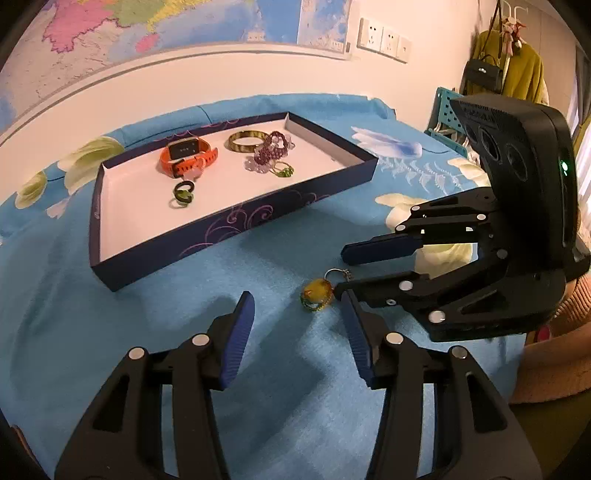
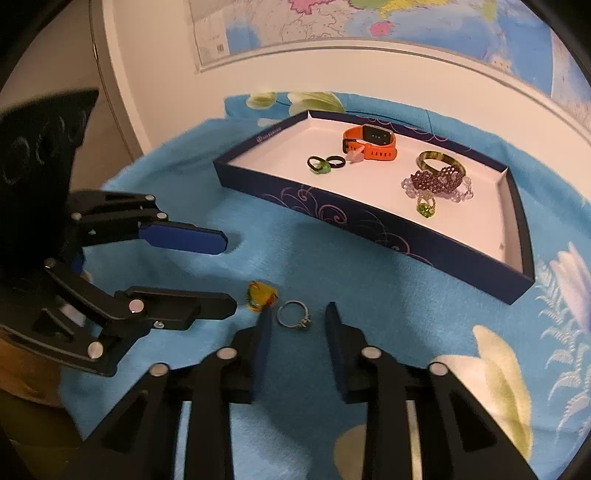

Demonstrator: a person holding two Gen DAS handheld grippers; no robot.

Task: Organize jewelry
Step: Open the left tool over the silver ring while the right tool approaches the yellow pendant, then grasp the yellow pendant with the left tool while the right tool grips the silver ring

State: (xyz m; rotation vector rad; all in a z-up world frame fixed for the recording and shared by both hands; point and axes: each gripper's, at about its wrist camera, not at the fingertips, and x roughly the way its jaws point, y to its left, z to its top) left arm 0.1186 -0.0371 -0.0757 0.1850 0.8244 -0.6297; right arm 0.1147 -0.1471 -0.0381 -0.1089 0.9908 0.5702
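Observation:
A yellow-stoned ring (image 1: pixel 316 291) lies on the blue cloth just inside the right finger of my left gripper (image 1: pixel 295 301), whose pads stand apart and touch nothing. A thin silver ring (image 2: pixel 293 314) lies flat between the fingers of my right gripper (image 2: pixel 299 312), which is open with a gap on both sides of the ring. The two rings lie close together. Each gripper shows in the other's view: the right gripper (image 1: pixel 343 271) and the left gripper (image 2: pixel 229 273). The navy tray (image 1: pixel 236 229) (image 2: pixel 332 214) beyond holds an orange watch (image 1: pixel 186 157), a gold bangle (image 1: pixel 245 142), a purple bead bracelet (image 1: pixel 271 151) and several rings.
A blue floral cloth (image 1: pixel 147 314) covers the surface. A wall map (image 1: pixel 110 22) and sockets (image 1: pixel 384 38) are behind the tray. At the far right hang a mustard coat (image 1: pixel 522 70) and a dark bag (image 1: pixel 484 72), above a teal perforated rack (image 1: pixel 443 110).

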